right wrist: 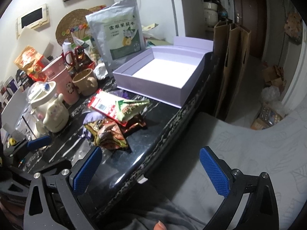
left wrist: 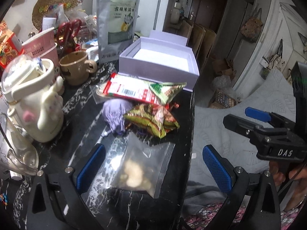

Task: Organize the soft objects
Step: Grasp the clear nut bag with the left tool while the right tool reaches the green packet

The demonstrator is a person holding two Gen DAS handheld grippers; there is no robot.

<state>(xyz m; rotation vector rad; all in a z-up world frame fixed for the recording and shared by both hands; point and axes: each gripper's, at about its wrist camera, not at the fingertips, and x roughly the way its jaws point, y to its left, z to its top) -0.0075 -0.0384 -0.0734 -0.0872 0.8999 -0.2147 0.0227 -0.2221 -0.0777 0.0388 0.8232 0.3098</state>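
Lying btwn wide-apart left gripper [left wrist: 153,170] jaws: clear zip bag [left wrist: 138,164].

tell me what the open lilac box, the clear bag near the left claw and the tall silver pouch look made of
Open lilac box: looks like matte rigid cardboard, with stiff straight walls and no shine.
Clear bag: thin transparent plastic film, glossy and wrinkled, with a ribbed zip strip along one edge.
Tall silver pouch: probably foil-laminated plastic, a dull metallic sheen with soft creases.

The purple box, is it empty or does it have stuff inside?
Empty. The purple box sits open, and only its bare white bottom shows in both views.
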